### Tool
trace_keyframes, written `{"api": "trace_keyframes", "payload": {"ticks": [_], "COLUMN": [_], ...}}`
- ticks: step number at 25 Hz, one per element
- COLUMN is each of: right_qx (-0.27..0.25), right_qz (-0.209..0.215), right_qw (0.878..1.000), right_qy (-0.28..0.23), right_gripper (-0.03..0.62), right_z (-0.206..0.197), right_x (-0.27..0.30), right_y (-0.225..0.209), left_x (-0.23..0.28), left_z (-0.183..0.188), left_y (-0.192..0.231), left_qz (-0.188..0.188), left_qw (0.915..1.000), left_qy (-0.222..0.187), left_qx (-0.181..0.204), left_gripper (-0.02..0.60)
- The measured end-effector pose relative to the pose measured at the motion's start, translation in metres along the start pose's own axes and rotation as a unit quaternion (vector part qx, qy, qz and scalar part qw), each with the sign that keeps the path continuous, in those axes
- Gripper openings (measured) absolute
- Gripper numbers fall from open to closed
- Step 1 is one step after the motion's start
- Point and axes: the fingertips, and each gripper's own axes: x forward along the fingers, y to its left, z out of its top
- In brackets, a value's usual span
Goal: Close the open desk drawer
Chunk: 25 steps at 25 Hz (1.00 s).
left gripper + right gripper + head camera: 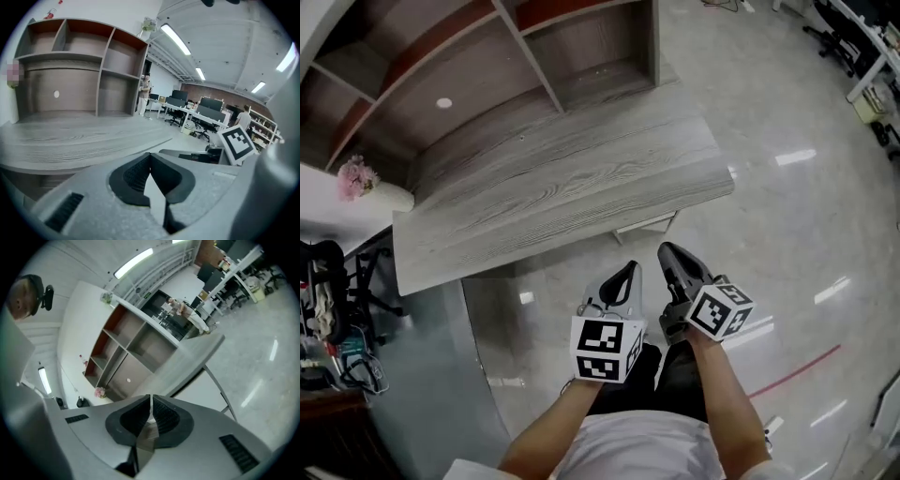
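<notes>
The grey wood-grain desk fills the upper middle of the head view, with its front edge toward me. Under that edge a pale strip sticks out; I cannot tell whether it is the drawer. Both grippers hang in the air in front of the desk, close to my body and touching nothing. My left gripper has its jaws together with nothing between them. My right gripper sits just beside it, pointing at the desk, jaws also together and empty. From the left gripper view the right one's marker cube shows.
An open shelf unit stands on the back of the desk. Pink flowers sit at its left end. A dark chair with cables is at the far left. Glossy floor with a red line spreads right; office desks stand beyond.
</notes>
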Motion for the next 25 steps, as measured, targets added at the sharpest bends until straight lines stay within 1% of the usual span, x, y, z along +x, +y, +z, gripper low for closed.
{"api": "trace_keyframes", "payload": {"ticks": [3,6,10,13,17,20,25], "right_qx": [-0.062,-0.117,-0.188,-0.234,-0.274,-0.297,-0.318], "right_qz": [-0.003,0.002,0.015,0.010,0.012,0.015,0.027], "right_qw": [0.998,0.993,0.981,0.970,0.958,0.951,0.945], "right_qy": [0.017,0.031,0.049,0.067,0.085,0.081,0.075], "right_gripper": [0.011,0.003,0.002,0.002,0.000,0.000,0.000], "right_z": [0.019,0.035,0.054,0.063,0.075,0.090,0.108], "right_x": [-0.017,-0.033,-0.050,-0.064,-0.083,-0.090,-0.098], "right_y": [0.032,0.060,0.097,0.112,0.114,0.114,0.112], "left_x": [-0.012,-0.023,-0.038,-0.046,-0.052,-0.050,-0.042], "left_z": [0.018,0.030,0.052,0.069,0.086,0.096,0.105], "left_y": [-0.011,-0.024,-0.036,-0.046,-0.066,-0.080,-0.094], "left_qz": [-0.001,-0.001,0.006,0.011,0.025,0.032,0.036], "left_qw": [0.9999,0.9996,0.9992,0.9986,0.9972,0.9960,0.9955], "left_qy": [-0.015,-0.026,-0.037,-0.051,-0.070,-0.082,-0.087], "left_qx": [-0.005,-0.009,-0.012,-0.011,-0.012,-0.013,-0.012], "left_gripper": [0.003,0.003,0.003,0.003,0.003,0.003,0.003]}}
